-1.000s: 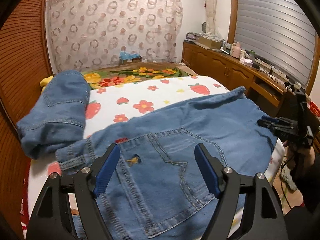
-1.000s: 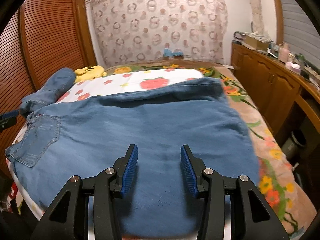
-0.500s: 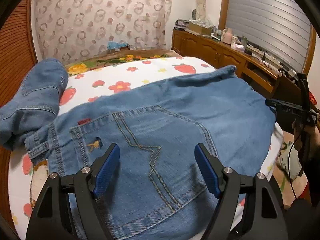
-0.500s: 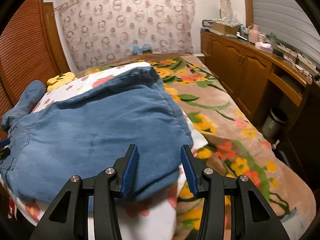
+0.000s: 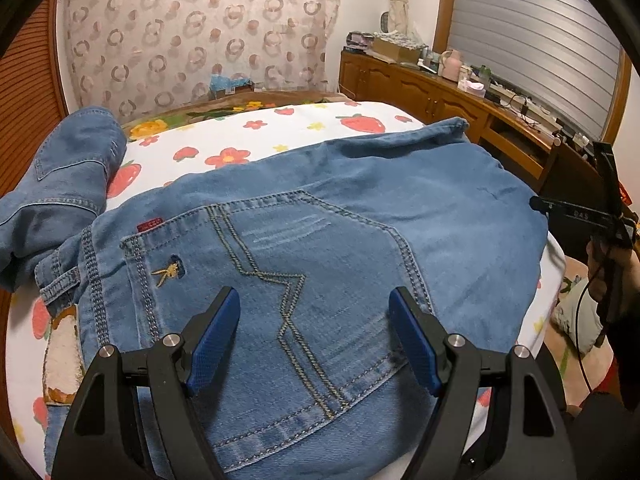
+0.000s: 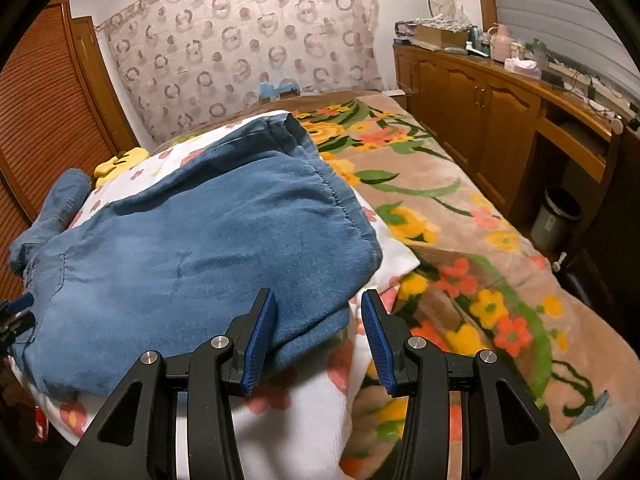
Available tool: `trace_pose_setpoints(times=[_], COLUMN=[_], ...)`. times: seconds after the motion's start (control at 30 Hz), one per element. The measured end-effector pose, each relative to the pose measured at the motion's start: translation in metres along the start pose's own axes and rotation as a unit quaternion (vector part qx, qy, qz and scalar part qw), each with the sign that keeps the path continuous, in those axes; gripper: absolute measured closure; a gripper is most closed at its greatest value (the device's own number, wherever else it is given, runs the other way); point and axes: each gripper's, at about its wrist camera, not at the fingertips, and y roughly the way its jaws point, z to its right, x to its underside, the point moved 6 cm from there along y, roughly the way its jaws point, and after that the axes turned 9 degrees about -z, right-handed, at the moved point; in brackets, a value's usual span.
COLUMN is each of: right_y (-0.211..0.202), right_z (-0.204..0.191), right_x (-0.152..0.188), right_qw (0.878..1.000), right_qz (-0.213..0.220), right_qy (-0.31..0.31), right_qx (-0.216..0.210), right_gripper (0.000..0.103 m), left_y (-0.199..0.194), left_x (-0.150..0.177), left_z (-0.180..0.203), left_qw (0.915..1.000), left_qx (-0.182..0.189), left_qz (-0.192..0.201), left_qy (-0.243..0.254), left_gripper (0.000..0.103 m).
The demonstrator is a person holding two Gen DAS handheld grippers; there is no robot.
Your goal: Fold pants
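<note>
The jeans [image 5: 320, 216] ran out past the lower frame edge beneath the left gripper [image 5: 316, 344], hiding their near hem; clutter on the wooden cabinet [image 6: 480, 92] beyond the jeans was too small to identify, and the white sheet [image 6: 304, 424] looked blurred

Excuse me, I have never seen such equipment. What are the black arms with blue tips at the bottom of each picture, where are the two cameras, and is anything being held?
There is no machine: a person holds a two-finger gripper in each hand, each with its own camera looking along the fingers. One picture shows the left gripper, the other the right gripper. Both hover open over blue jeans lying on a bed with a strawberry sheet; neither holds anything. A second denim piece lies further left. The right gripper is at the jeans' edge, beside a floral blanket.
</note>
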Motion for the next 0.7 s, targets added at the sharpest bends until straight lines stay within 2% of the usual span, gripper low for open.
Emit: trace_pose_setpoints(times=[0.1, 0.13, 0.2, 0.3, 0.37, 0.47, 0.7], right_y=[0.004, 0.003, 0.001, 0.000, -0.003, -0.009, -0.024], right_z=[0.003, 0.003, 0.001, -0.002, -0.003, -0.011, -0.053], right_x=[-0.004, -0.006, -0.007, -0.011, -0.014, -0.016, -0.028], right_qw=[1.000, 1.000, 1.000, 1.000, 1.000, 0.999, 0.994], right_qz=[-0.001, 0.003, 0.007, 0.010, 0.016, 0.029, 0.056], right_qy=[0.002, 0.000, -0.006, -0.017, -0.024, -0.036, -0.085], right_qx=[-0.003, -0.001, 0.003, 0.002, 0.003, 0.002, -0.044], right_gripper=[0.057, 0.065, 0.069, 0.089, 0.096, 0.099, 0.099], left_y=[0.000, -0.001, -0.001, -0.002, -0.003, -0.006, -0.026], left_x=[0.000, 0.000, 0.000, 0.000, 0.000, -0.001, -0.003], left_z=[0.001, 0.001, 0.001, 0.001, 0.000, -0.003, -0.018], left_qw=[1.0000, 1.0000, 1.0000, 1.0000, 1.0000, 0.9999, 0.9993], left_qx=[0.000, 0.001, 0.001, 0.002, 0.003, 0.003, -0.004], left_qz=[0.001, 0.001, 0.003, 0.005, 0.007, 0.011, 0.032], left_qy=[0.000, -0.001, -0.001, -0.002, -0.003, -0.006, -0.017], left_gripper=[0.025, 0.025, 0.025, 0.025, 0.025, 0.025, 0.025])
